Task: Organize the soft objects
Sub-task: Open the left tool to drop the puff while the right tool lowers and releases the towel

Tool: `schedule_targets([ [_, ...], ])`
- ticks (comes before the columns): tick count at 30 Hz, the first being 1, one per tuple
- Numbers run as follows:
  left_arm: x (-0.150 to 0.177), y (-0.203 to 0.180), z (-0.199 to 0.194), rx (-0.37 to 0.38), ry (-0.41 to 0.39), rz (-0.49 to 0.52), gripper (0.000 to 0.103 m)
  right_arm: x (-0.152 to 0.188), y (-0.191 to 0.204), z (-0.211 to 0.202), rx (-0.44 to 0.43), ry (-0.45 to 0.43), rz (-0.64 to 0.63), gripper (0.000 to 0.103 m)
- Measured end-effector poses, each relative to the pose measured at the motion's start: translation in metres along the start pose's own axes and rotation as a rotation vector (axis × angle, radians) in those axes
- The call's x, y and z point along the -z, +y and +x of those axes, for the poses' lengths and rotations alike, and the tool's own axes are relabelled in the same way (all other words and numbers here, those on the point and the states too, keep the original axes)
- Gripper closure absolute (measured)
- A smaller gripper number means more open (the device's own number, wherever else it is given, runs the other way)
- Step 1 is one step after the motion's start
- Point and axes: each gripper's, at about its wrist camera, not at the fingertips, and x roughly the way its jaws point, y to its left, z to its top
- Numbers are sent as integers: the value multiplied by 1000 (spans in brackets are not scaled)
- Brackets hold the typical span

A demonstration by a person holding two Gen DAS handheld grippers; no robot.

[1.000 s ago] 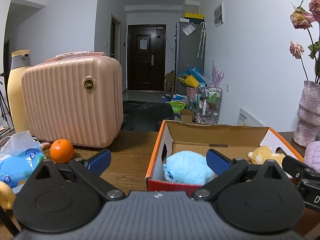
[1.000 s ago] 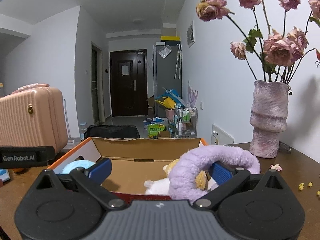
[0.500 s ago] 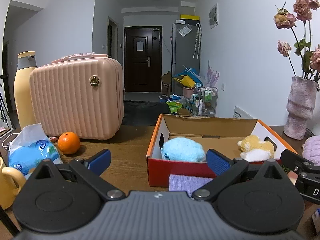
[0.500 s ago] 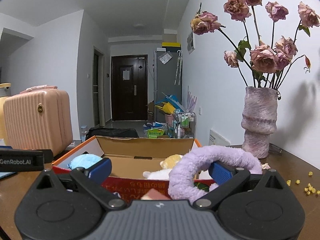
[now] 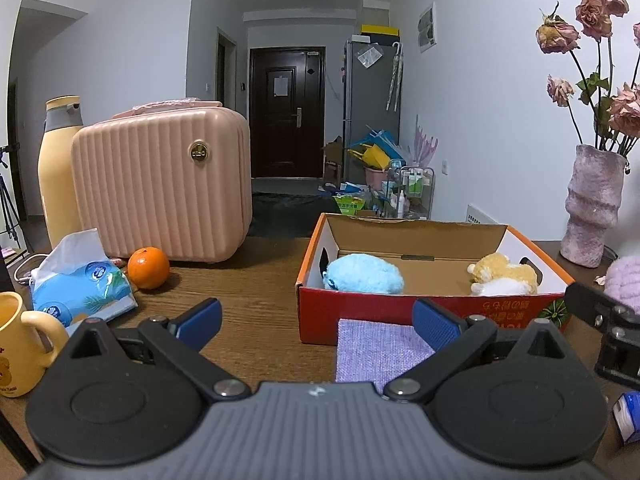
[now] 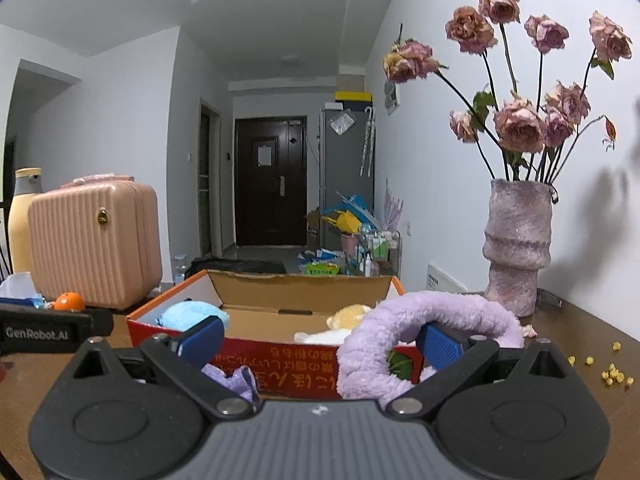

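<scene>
Right gripper (image 6: 320,338), fingers spread wide, carries a fluffy lilac plush ring (image 6: 430,330) looped over its right finger (image 6: 442,346); soft and light, best held through the arch, long axis crosswise. Left gripper (image 5: 316,320) gapes, empty, above a flat lilac cloth (image 5: 380,350). Beyond: red cardboard box (image 5: 400,316), plush toys inside.

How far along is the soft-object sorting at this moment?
Done: a blue plush toy and a yellow plush toy lie in the orange cardboard box. In hand: a fluffy lilac headband hangs on the open right gripper. Left: the purple cloth on the table.
</scene>
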Motion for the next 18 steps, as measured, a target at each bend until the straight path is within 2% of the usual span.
schedule_targets([
  [5,-5,5,7,3,10,-21,0,-10,6,10,-34,-15,-45,10],
  [8,-10,13,14,-4,14,-45,0,-23,10,33,-62,16,-69,25],
  [10,-15,19,22,-9,16,-65,0,-34,12,52,-76,51,-75,47],
  [11,-18,21,26,-12,15,-72,0,-39,12,63,-84,71,-80,53],
  [12,-21,23,31,-15,15,-80,0,-44,12,74,-91,91,-83,69],
  [13,-24,25,37,-16,17,-87,0,-48,12,84,-95,109,-83,77],
  [16,-32,28,55,-21,24,-101,0,-58,9,117,-110,171,-66,86],
  [18,-34,27,65,-19,30,-100,0,-63,5,136,-112,203,-51,86],
])
